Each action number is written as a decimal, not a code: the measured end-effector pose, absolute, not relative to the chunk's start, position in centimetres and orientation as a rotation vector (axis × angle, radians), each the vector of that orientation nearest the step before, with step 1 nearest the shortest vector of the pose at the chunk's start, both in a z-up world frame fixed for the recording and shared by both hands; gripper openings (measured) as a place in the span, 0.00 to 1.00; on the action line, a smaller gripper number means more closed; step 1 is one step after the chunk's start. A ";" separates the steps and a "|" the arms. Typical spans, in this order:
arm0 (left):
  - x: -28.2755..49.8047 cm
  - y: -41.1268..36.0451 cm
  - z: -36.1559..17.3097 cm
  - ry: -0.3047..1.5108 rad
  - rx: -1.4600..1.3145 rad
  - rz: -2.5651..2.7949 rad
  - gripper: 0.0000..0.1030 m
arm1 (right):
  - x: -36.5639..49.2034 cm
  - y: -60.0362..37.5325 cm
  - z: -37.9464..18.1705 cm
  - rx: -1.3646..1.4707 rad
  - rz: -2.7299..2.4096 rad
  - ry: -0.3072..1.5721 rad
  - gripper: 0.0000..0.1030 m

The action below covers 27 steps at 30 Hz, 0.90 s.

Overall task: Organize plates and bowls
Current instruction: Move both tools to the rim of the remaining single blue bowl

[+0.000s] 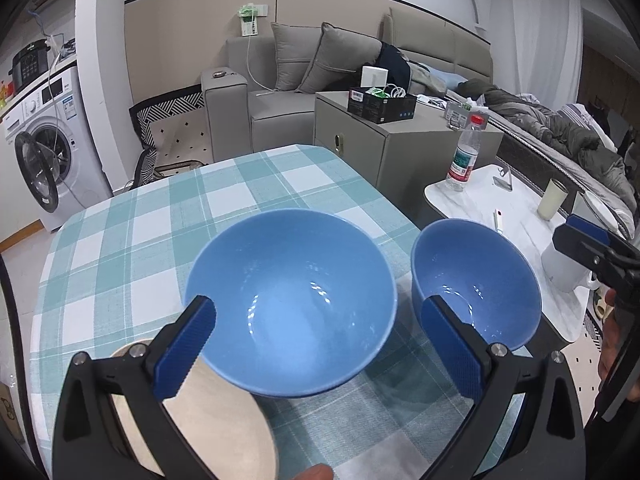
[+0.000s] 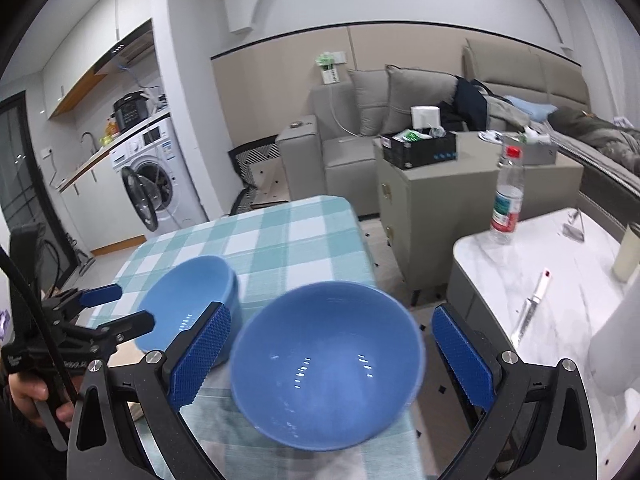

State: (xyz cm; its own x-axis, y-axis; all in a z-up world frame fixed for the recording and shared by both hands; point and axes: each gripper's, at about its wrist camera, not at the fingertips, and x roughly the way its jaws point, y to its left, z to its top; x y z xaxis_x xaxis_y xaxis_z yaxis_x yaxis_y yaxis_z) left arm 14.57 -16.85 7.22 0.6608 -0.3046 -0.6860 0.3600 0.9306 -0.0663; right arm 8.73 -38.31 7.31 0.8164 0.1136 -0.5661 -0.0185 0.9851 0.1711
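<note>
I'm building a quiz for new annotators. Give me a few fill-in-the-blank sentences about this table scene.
1. Both bowls, the left bowl and the right bowl, are coloured ____.
2. The jaws of the left gripper stand ____.
3. The tablecloth has a ____ pattern.
4. The bottle has a ____ cap.

Missing words: blue; open; checked; red

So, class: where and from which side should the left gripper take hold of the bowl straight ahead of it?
Grip the near rim of the left blue bowl, coming from the near side and above. It sits upright and open, with thin walls: one of the left gripper fingers goes inside, the other outside.
</note>
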 end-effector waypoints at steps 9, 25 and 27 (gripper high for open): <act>14.0 -19.6 6.8 0.773 0.087 -0.431 0.99 | 8.8 -40.8 7.0 0.210 0.077 0.603 0.99; 12.1 -24.4 5.9 0.769 0.188 -0.533 0.79 | 10.3 -42.5 4.4 0.240 0.088 0.661 0.94; 12.1 -24.9 5.5 0.792 0.193 -0.547 0.70 | 10.3 -42.7 4.3 0.241 0.082 0.664 0.87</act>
